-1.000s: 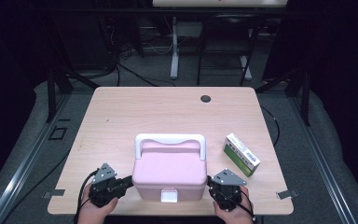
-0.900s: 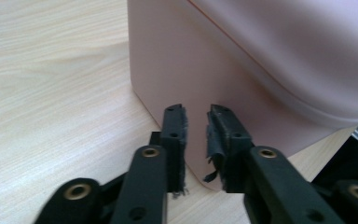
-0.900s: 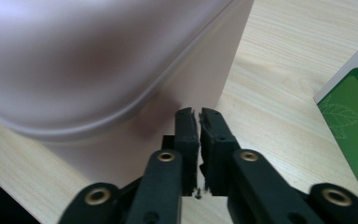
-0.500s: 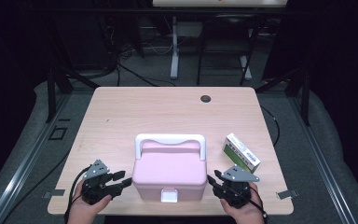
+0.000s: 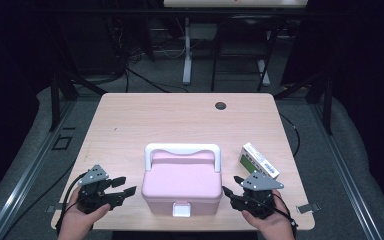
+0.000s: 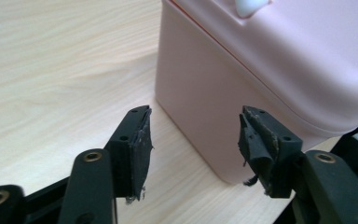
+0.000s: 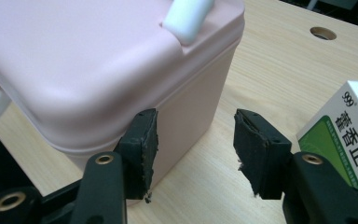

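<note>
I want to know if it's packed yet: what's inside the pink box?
Cannot tell. The pink box has its lid down, white handle on top, so its inside is hidden.

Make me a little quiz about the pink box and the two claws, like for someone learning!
1. True or false: the left claw is squeezing the pink box.
2. Which thing lies on the table nearest the right claw, apart from the pink box?
A. a green and white carton
B. a red cup
C. a spoon
3. Fill in: the box's white handle lies folded toward the ___ edge of the table.

Key
1. False: both claws stand open beside the box, with nothing between their tips; they have just been opening.
2. A: the green and white carton lies just past that claw.
3. far
</note>
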`<state>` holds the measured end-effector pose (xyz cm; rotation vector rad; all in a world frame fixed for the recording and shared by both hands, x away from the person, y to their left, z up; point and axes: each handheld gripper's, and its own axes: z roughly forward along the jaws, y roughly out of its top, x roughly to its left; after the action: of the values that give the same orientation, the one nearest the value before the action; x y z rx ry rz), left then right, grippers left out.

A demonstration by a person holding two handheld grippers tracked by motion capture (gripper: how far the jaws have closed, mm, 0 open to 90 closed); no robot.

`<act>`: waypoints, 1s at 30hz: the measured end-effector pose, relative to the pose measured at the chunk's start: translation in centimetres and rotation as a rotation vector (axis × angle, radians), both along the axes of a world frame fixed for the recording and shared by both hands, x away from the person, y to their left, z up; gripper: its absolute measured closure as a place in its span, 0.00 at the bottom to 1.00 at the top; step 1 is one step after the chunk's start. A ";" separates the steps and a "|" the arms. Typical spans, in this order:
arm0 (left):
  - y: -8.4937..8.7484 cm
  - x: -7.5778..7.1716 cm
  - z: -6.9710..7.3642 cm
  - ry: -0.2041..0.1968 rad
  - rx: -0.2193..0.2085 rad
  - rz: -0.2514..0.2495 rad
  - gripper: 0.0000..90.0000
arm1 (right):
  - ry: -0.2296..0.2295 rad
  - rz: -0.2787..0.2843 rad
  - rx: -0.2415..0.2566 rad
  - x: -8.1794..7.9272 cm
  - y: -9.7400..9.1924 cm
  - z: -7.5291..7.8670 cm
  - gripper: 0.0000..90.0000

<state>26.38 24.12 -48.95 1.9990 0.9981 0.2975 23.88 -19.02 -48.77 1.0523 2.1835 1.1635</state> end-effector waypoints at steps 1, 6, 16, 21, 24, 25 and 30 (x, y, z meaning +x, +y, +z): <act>0.1 0.0 0.3 -0.009 0.017 0.003 0.44 | 0.000 0.007 0.003 0.0 0.0 0.3 0.53; 0.4 0.1 1.3 0.001 0.040 0.006 0.45 | 0.009 0.052 -0.028 0.1 0.0 1.2 0.45; -0.3 0.7 2.8 0.019 0.025 -0.044 0.28 | 0.046 0.083 -0.039 0.8 -0.3 2.9 0.30; -0.6 0.8 4.2 -0.003 0.010 -0.078 0.19 | 0.062 0.096 -0.044 1.4 -0.5 4.2 0.25; -1.0 1.0 5.1 -0.005 -0.012 -0.108 0.18 | 0.067 0.108 -0.014 1.8 -0.6 5.1 0.22; -1.0 1.0 5.1 -0.005 -0.012 -0.108 0.16 | 0.067 0.108 -0.014 1.8 -0.6 5.1 0.22; -1.9 1.6 6.3 -0.014 -0.025 -0.140 0.15 | 0.087 0.129 0.026 2.3 0.0 6.5 0.16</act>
<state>28.02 22.19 -42.65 2.0301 0.8441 0.2213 26.22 -19.06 -42.29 1.0026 2.3396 1.2266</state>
